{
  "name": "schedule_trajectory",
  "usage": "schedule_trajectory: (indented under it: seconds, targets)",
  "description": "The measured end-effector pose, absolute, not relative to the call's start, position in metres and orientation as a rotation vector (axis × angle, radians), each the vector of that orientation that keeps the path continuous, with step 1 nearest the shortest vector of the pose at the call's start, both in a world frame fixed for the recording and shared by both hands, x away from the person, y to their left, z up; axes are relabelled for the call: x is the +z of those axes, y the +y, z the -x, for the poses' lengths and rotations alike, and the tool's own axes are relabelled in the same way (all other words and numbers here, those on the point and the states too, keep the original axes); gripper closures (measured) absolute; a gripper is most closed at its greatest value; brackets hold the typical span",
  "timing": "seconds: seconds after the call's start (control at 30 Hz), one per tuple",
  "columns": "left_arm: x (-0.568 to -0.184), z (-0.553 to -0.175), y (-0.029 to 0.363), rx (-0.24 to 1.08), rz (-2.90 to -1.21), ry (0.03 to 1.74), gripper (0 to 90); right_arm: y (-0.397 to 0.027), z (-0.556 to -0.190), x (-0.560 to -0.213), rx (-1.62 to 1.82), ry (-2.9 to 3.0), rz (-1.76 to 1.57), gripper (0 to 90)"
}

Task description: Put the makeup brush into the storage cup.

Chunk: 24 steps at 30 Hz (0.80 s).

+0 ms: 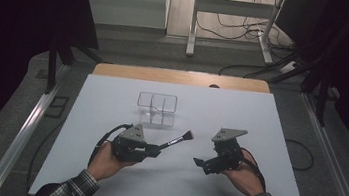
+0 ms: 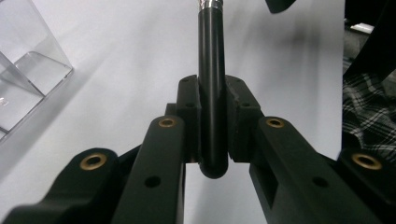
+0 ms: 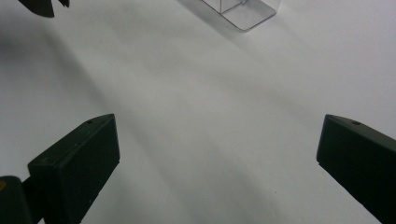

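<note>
A black-handled brush (image 1: 176,140) with a silver collar and dark bristles is clamped in my left gripper (image 1: 155,151), its bristle end pointing up and right over the white table. In the left gripper view both pads (image 2: 190,109) press on the round black handle (image 2: 212,56), whose butt end sticks out behind them. My right gripper (image 1: 199,163) hovers to the right of the brush, apart from it. Its jaws stand wide open in the right gripper view (image 3: 217,154), with bare table between them. A clear plastic organizer (image 1: 156,108) with several compartments stands beyond both grippers.
The white table top (image 1: 102,175) stretches around both hands, with a wooden edge (image 1: 180,76) at the back. The organizer (image 2: 28,79) lies left of the held brush and at the top of the right gripper view (image 3: 243,11). A plaid sleeve (image 2: 366,112) is close by.
</note>
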<state>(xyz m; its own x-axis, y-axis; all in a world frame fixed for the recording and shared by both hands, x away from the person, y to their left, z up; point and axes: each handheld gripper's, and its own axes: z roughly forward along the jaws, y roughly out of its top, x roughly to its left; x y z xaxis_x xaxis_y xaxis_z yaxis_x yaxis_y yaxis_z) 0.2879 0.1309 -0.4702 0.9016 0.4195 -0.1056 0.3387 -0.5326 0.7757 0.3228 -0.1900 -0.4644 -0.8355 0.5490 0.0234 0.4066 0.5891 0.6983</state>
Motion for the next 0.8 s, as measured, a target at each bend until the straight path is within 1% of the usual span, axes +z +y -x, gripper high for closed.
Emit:
schedule_trajectory:
  seconds: [0.3,0.5,0.8]
  targets:
    - [-0.467,-0.286,0.137,0.118,-2.108,0.559,78.4,-0.194,-0.317,-0.465,1.097,2.616,-0.795,0.0]
    - [-0.465,-0.286,0.139,0.093,-2.037,0.565,78.4,-0.194,-0.315,-0.462,1.141,2.617,-0.797,0.0]
    - [-0.464,-0.284,0.134,0.081,-2.007,0.554,78.4,-0.185,-0.313,-0.452,1.251,2.621,-0.810,0.0]
